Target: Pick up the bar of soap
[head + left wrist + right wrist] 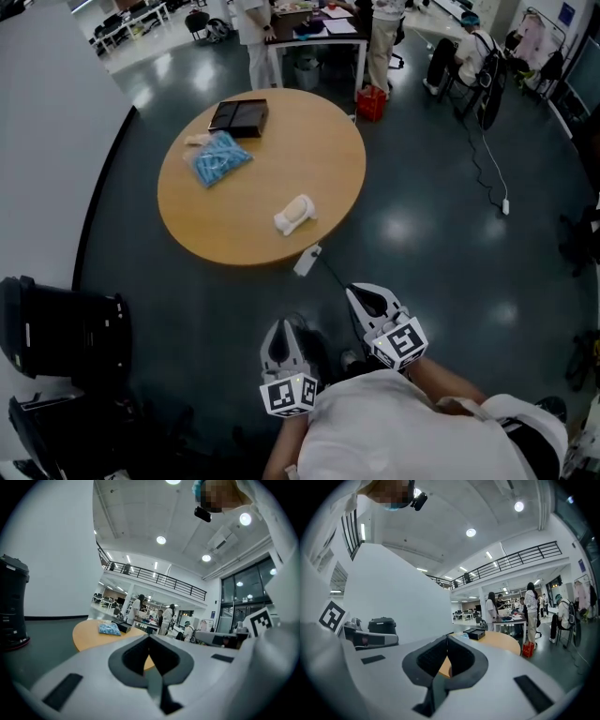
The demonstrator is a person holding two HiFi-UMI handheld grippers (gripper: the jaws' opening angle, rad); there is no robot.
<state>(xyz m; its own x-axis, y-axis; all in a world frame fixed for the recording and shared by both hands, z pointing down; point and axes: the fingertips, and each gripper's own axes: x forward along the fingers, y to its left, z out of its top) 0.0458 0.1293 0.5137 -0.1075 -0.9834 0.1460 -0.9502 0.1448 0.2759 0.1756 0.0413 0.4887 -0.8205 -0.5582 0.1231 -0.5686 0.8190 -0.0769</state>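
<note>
A round wooden table [234,234] stands ahead of me. On its far left lies a small cream block [197,140], seemingly the bar of soap, next to a blue bag [219,159]. A white lumpy object [294,216] rests near the table's front right. Both grippers hang close to my body, well short of the table. My left gripper [279,330] and right gripper [364,296] are shut with nothing in them. In the left gripper view the shut left gripper [150,639] points toward the table [89,637]. The right gripper view shows the shut right gripper [447,638].
A black box [239,116] sits at the table's far side. A white plug [307,260] with a cable lies by the near rim. A black bin [58,330] stands at my left. A red basket [371,101] and several people are beyond the table.
</note>
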